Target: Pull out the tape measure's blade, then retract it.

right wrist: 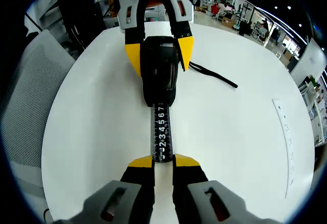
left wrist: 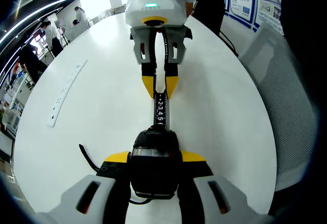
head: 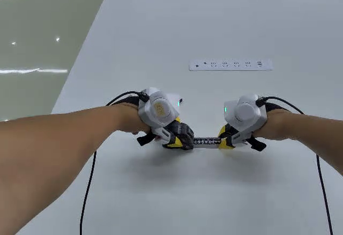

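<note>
Low in the centre of the head view, the tape measure (head: 179,136) lies on the white desk (head: 214,26). The left gripper (left wrist: 156,156) has its jaws clamped on the black case, a compact, hard body that likely takes a firm squeeze. The right gripper (right wrist: 163,161) pinches the tip of the blade (right wrist: 162,132), with a short numbered length drawn out. The blade looks thin, springy and probably slick, so it is best held at its end. A loose strap (right wrist: 214,75) trails beside the case. Farther up, a power strip (head: 230,64) lies well apart and looks to be no obstacle.

The tape measure case (left wrist: 156,157) is black plastic with a slight sheen; its blade (right wrist: 162,132) is probably metal; the table (head: 214,26) is smooth matt white.
</note>
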{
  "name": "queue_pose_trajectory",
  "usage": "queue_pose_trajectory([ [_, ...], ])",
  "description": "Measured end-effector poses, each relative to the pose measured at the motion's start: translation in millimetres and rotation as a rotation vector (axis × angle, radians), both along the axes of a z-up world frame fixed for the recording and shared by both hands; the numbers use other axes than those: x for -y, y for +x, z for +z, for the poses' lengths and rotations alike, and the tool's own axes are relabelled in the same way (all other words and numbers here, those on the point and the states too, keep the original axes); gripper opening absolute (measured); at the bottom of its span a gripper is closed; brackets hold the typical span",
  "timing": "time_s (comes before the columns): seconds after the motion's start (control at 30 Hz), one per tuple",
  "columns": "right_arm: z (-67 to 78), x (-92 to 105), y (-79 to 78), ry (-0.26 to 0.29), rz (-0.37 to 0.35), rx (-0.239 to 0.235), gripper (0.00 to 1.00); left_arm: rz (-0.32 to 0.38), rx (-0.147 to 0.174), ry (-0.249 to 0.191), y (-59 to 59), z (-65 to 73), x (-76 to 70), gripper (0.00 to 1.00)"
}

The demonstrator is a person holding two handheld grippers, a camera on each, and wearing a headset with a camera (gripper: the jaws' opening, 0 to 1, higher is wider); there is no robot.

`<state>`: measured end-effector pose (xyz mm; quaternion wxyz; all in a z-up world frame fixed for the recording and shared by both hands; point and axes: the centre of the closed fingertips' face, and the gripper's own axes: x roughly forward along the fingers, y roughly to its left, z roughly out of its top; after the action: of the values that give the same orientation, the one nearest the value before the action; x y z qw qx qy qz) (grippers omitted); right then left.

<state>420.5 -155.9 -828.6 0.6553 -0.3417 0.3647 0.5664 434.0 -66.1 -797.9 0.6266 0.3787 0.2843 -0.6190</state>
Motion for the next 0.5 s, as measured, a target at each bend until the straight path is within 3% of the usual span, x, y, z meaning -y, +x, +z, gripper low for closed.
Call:
queue_pose_trajectory([
  [0.5,-3.6,12.7,2.5,-0.018,-0.009,-0.004,0.11,0.003,0.002,-0.008,0.3,0.1,1.1,0.3],
])
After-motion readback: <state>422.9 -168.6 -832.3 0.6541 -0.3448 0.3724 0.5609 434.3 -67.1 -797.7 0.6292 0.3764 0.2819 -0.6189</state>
